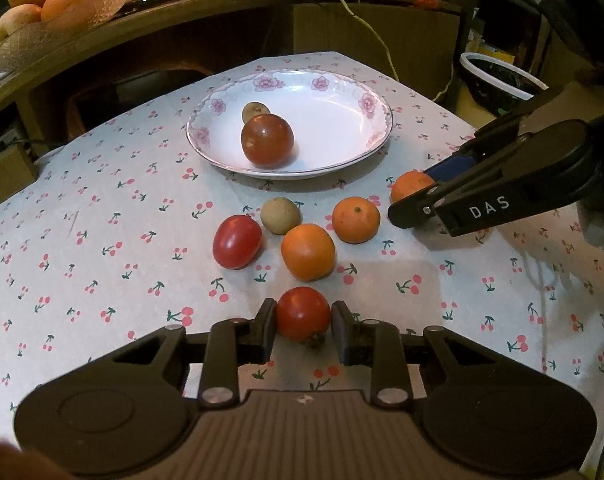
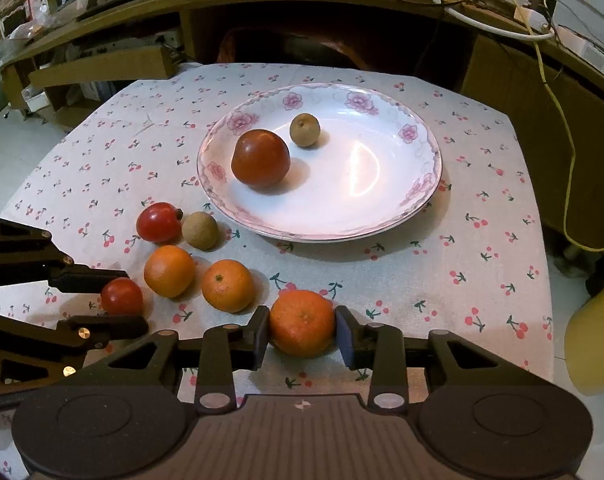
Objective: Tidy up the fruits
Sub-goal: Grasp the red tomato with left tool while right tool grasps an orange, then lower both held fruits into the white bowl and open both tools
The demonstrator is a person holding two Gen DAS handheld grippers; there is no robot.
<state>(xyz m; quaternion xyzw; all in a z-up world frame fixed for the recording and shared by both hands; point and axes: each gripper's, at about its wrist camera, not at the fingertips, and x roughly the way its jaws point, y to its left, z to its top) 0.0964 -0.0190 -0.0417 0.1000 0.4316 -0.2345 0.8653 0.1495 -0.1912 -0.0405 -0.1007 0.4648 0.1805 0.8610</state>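
We see a white floral-rimmed plate (image 2: 418, 184) holding a dark red tomato (image 2: 261, 158) and a small brown longan (image 2: 305, 129) just behind it. On the cherry-print cloth before the plate lie a red tomato (image 2: 159, 222) touching a second longan (image 2: 200, 230), and two oranges (image 2: 169, 271) (image 2: 227, 285) close together. Nearest us, a small tomato (image 1: 303, 314) and a mandarin (image 2: 302, 323) each sit between gripper pads.

Glossy china plate (image 2: 422, 184) on matt printed cloth (image 2: 442, 280).
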